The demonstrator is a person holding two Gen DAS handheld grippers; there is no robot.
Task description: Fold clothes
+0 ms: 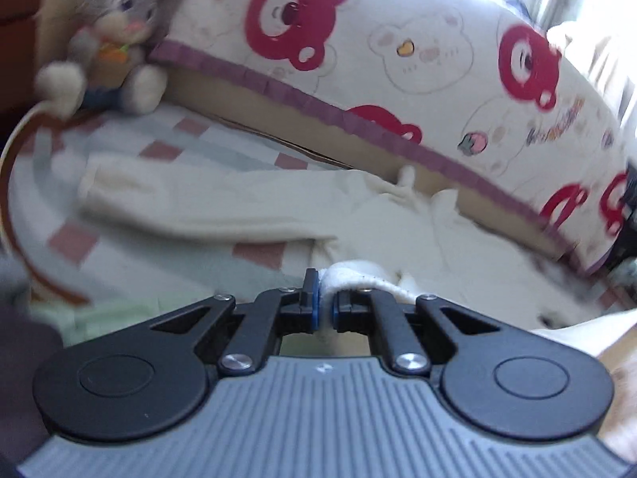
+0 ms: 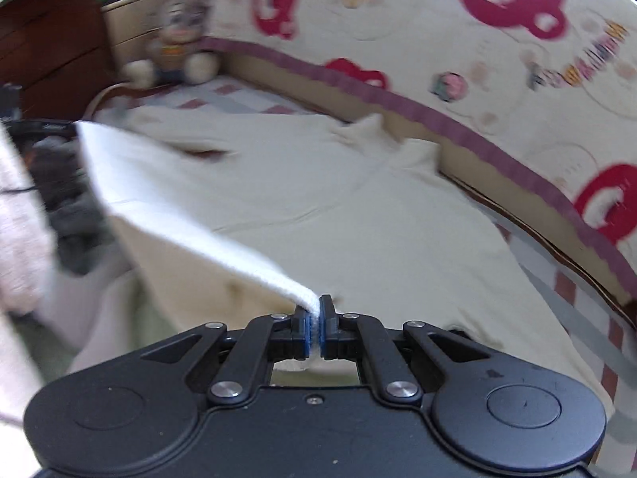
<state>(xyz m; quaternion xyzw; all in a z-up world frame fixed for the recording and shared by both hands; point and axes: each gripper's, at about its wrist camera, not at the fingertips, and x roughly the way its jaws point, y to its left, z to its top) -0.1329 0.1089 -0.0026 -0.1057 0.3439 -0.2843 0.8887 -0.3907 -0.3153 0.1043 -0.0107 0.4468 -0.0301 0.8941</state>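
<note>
Our left claw (image 1: 324, 298) and right claw (image 2: 315, 324) each pinch the cream sweater's (image 2: 298, 183) hem; the rest spreads ahead on the bed (image 1: 167, 147).

Both wrist views low and close over the bed (image 1: 167, 151), tilted downward, facing the bear-print quilt (image 1: 398, 40) along its far side, sharing that quilt, the plush rabbit (image 2: 175, 51) left of it, the cream garment (image 2: 318, 199)
</note>
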